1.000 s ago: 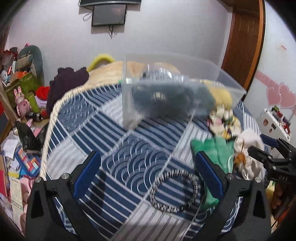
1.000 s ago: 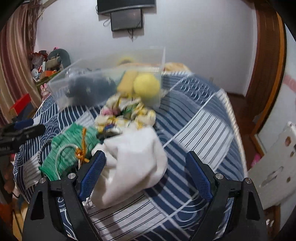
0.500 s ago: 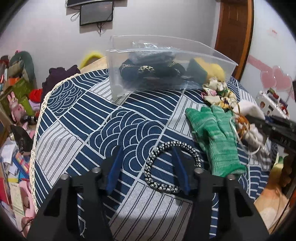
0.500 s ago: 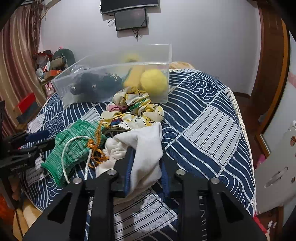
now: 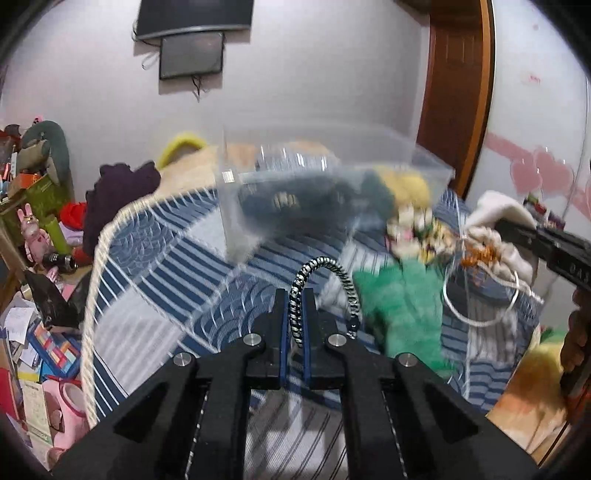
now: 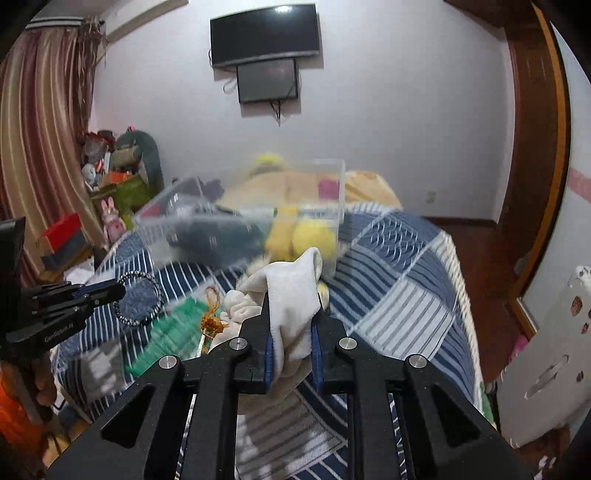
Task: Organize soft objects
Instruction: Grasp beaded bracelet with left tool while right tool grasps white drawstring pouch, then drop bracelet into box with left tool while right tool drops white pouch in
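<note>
My left gripper point(image 5: 294, 299) is shut on a black-and-white braided ring point(image 5: 325, 267) and holds it lifted above the blue patterned bedspread point(image 5: 177, 266). The ring also shows in the right wrist view point(image 6: 138, 297). My right gripper point(image 6: 291, 314) is shut on a white cloth point(image 6: 291, 291) and holds it raised. A clear plastic bin point(image 5: 328, 184) stands further back with dark and yellow soft things inside; it also shows in the right wrist view point(image 6: 240, 229). A green glove point(image 5: 402, 306) and a floral fabric piece point(image 5: 417, 232) lie on the bed.
A white cord with an orange tassel point(image 5: 480, 258) hangs by the white cloth. The bed's left edge point(image 5: 92, 280) drops to a cluttered floor with toys and boxes point(image 5: 33, 229). A wooden door point(image 5: 454, 96) and a wall screen point(image 6: 266, 33) stand behind.
Both grippers closed from open. The left one took hold of the braided ring and lifted it off the bed. The right one gripped the white cloth and raised it.
</note>
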Motion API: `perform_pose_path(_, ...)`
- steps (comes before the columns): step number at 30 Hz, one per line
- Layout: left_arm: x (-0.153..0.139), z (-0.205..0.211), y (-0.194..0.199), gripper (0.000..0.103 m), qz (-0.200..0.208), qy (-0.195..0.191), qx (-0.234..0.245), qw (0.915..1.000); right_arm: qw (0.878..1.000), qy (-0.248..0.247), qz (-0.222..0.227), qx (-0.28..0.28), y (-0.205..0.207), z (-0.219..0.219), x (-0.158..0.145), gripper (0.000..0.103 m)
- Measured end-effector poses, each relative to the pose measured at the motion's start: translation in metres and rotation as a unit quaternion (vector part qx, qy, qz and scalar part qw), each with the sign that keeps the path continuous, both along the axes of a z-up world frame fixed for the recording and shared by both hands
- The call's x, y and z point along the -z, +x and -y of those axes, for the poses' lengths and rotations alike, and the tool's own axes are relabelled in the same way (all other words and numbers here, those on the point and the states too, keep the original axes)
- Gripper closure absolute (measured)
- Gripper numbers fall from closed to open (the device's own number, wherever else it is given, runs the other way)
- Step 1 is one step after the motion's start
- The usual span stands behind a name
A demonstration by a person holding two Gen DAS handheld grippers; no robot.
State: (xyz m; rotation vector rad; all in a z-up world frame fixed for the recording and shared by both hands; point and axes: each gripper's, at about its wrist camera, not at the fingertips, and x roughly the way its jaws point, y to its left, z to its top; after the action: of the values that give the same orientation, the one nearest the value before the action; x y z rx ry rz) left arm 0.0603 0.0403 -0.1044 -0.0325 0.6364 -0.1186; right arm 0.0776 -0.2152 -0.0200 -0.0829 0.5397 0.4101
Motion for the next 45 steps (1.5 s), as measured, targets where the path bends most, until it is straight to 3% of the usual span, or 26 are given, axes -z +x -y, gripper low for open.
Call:
perform_pose_path(12,-0.066,-0.015,0.017,0.098,0.087,-0.020,-0.034,0.9954,0.997,0.022,0.076,0.005,0.018,-0.013,-0.047,0.089)
perform_pose_path(19,-0.084,-0.019,0.046,0.098,0.094,-0.044,-0.039,0.9938,0.994,0.027,0.103,0.012,0.041,-0.031,-0.057,0.089)
perform_pose_path(24,-0.094,-0.014,0.071,0.098,0.099,-0.046,-0.040,0.9932,0.995,0.024,0.094,0.012,0.064,-0.050,-0.054,0.089)
perform_pose_path(32,-0.082,-0.002,0.107,0.098,0.083,-0.027,-0.048,0.9950,0.999,-0.006,0.047,0.010,0.092,-0.070,-0.030,0.089)
perform_pose_path(41,-0.044,0.000,0.141,0.097,0.017,-0.013,-0.050,0.9985,0.999,-0.042,0.009,-0.007,0.100,-0.077,-0.013,0.088)
perform_pose_path(45,-0.042,-0.001,0.140,0.093,0.011,-0.018,-0.048,0.9986,0.999,-0.042,-0.003,-0.006,0.102,-0.071,-0.011,0.078)
